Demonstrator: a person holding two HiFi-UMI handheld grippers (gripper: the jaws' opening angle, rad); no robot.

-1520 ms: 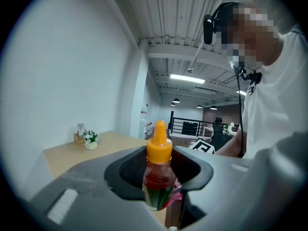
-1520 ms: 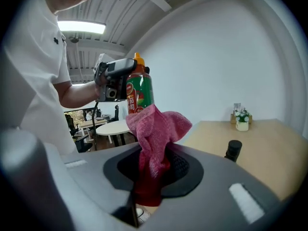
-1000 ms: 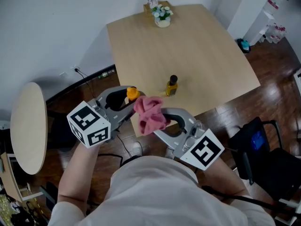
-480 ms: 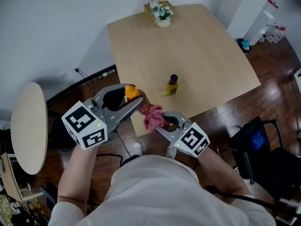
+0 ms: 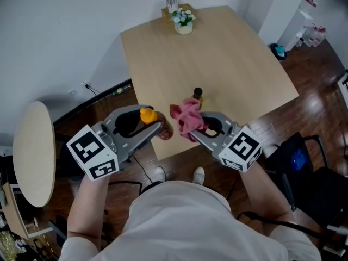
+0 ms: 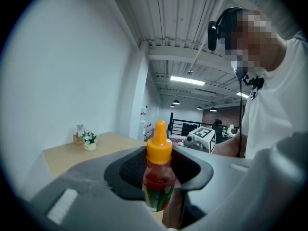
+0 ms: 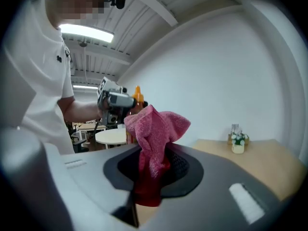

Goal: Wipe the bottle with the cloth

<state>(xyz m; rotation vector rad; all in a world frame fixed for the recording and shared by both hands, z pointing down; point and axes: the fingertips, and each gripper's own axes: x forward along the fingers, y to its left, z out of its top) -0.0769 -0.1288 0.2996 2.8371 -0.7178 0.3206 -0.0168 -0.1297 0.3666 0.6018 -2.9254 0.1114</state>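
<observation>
My left gripper is shut on a small sauce bottle with an orange cap and red contents, held in the air in front of the table's near edge. The left gripper view shows the bottle upright between the jaws. My right gripper is shut on a bunched pink cloth, just right of the bottle; contact between them cannot be told. In the right gripper view the cloth stands up from the jaws, with the left gripper behind it.
A light wooden table carries a small black-capped bottle of yellow liquid near its front, and a flower pot at the back. A round side table stands left, and a dark chair right.
The right gripper has swung up and to the right with the cloth, from low beside the bottle to level with its cap. The left gripper with the bottle has shifted slightly down and left.
</observation>
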